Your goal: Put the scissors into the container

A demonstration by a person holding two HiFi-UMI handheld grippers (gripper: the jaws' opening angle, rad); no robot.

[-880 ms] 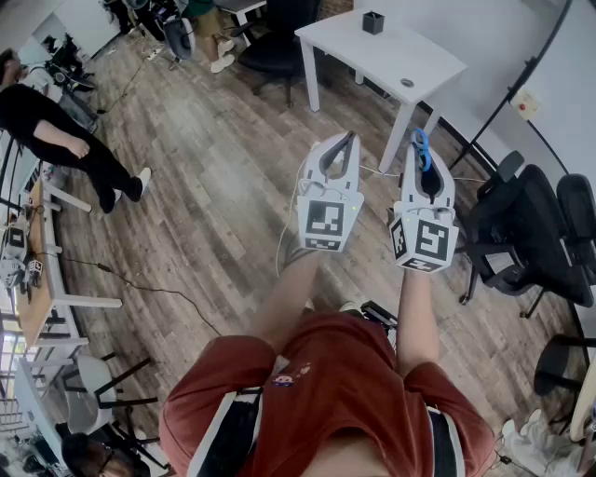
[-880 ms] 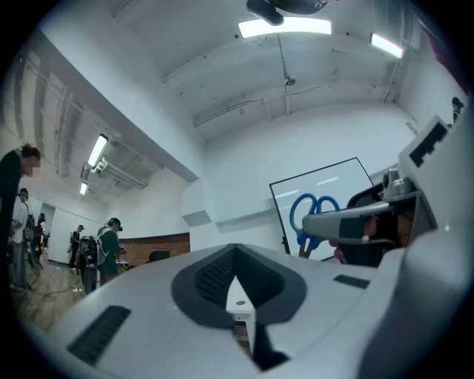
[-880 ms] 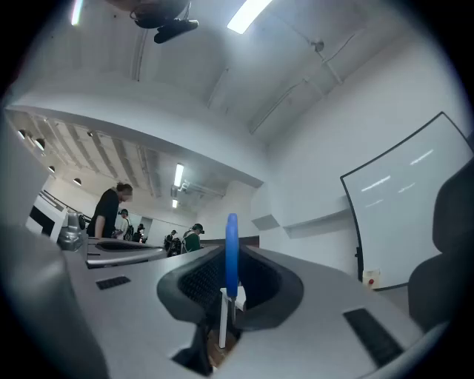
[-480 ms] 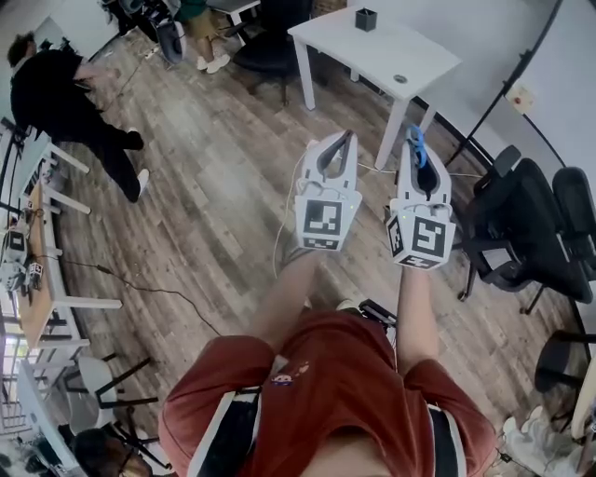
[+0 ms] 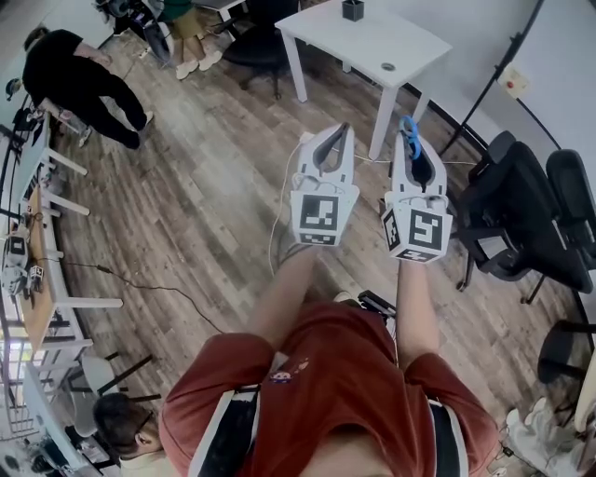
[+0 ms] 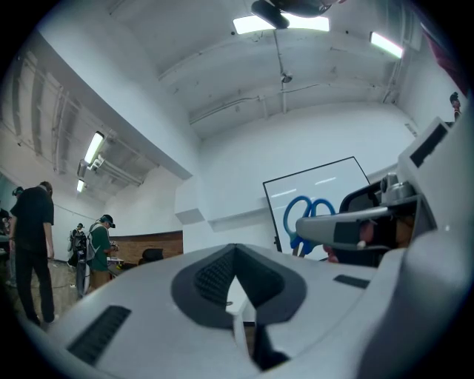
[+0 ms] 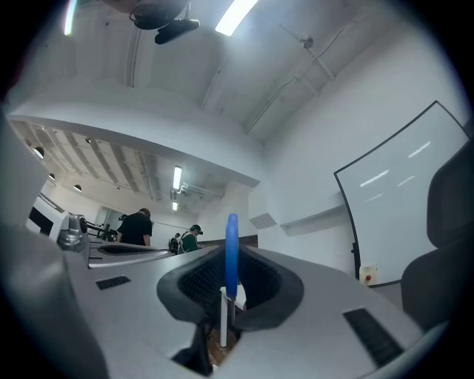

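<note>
Both grippers are held up side by side over the wooden floor, pointing at a white table [image 5: 372, 42]. My right gripper [image 5: 408, 130] is shut on the blue-handled scissors [image 5: 410, 140], whose handle loops stick out past the jaw tips. In the right gripper view the blue handle [image 7: 232, 248] stands edge-on between the pads of the right gripper [image 7: 228, 289]. In the left gripper view the scissors [image 6: 307, 215] show at the right. My left gripper [image 5: 344, 130] [image 6: 235, 252] is shut with nothing in it. A small dark container [image 5: 352, 9] stands on the table's far end.
A small round object [image 5: 388, 66] lies on the table. Black office chairs [image 5: 521, 205] stand at the right, another chair [image 5: 256, 42] beyond the table. A person in black [image 5: 79, 79] is at the far left beside desks [image 5: 37, 279]. A cable [image 5: 140, 284] lies on the floor.
Both grippers stay side by side with the scissors still gripped and have drifted slightly up and left in the view. The person in black has walked further away at the left.
</note>
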